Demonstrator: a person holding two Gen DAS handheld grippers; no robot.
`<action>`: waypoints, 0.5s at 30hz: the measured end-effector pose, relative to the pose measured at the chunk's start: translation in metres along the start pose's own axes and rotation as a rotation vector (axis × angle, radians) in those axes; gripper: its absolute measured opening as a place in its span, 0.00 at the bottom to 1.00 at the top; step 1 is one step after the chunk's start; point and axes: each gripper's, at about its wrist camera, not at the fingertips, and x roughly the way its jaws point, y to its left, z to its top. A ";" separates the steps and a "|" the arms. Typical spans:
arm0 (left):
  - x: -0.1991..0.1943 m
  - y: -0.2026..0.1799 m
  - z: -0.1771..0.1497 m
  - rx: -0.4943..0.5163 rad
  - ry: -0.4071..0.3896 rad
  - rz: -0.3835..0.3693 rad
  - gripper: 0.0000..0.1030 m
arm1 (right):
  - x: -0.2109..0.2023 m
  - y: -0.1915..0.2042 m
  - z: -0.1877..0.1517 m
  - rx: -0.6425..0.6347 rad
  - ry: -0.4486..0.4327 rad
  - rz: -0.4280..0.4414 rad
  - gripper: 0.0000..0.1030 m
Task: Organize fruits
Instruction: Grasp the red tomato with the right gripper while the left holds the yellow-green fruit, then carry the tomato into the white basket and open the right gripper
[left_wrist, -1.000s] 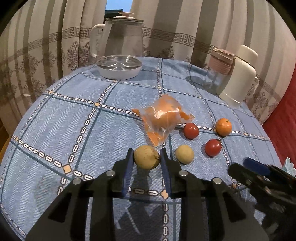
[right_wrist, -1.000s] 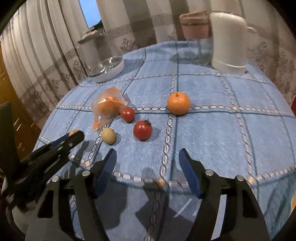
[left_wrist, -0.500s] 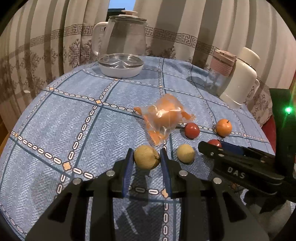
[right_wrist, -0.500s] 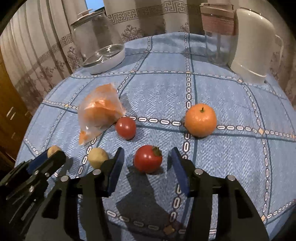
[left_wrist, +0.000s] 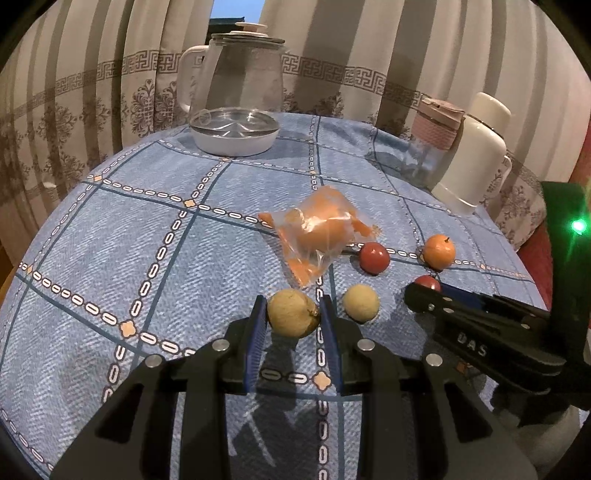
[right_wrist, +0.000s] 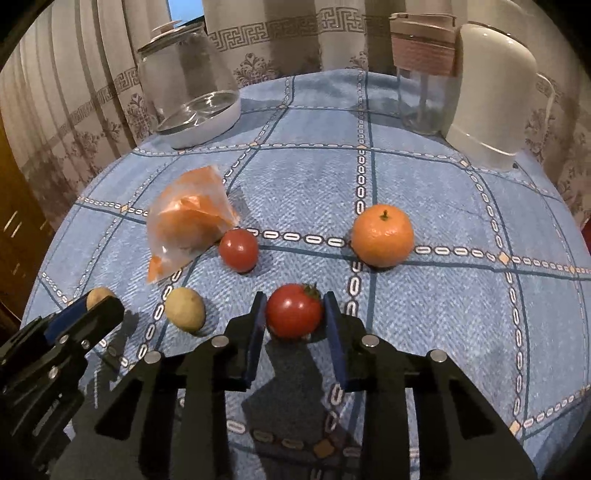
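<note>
Two grippers, each closed around one fruit

Left gripper (left_wrist: 293, 319) has its blue pads pressed against both sides of a yellowish lemon (left_wrist: 292, 313), which sits on the blue checked worktop (left_wrist: 110, 236). Just to this gripper's right lies a second, paler lemon (left_wrist: 361, 302), apart from the pads. Ahead of the gripper and slightly right is a clear bag of orange pieces (left_wrist: 317, 234); beyond the bag's right edge rests a red tomato (left_wrist: 374, 257), and farther right a mandarin (left_wrist: 438, 251).

Right gripper (right_wrist: 293, 317) sits with its pads on either side of a red tomato with a green stem (right_wrist: 293, 310), the left pad touching it; whether the right pad touches cannot be told. This tomato also rests on the worktop. In the left wrist view it shows only as a red sliver (left_wrist: 427, 283) behind the right gripper's black fingers. Ahead and left of the right gripper is the other tomato, touching the bag; ahead and right, well apart, is the mandarin.

At the far edge of the worktop stand a glass kettle (left_wrist: 236, 92), a lidded glass cup (right_wrist: 423, 70) and a white thermos jug (right_wrist: 491, 96), the last two side by side.
</note>
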 end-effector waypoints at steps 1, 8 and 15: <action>-0.001 0.000 -0.001 0.002 -0.001 -0.002 0.28 | -0.003 -0.002 -0.002 0.007 -0.006 0.000 0.31; -0.004 -0.010 -0.004 0.027 -0.004 -0.025 0.28 | -0.033 -0.019 -0.019 0.074 -0.043 0.011 0.31; -0.005 -0.010 -0.003 0.020 -0.009 -0.019 0.28 | -0.045 -0.019 -0.022 0.076 -0.057 0.010 0.31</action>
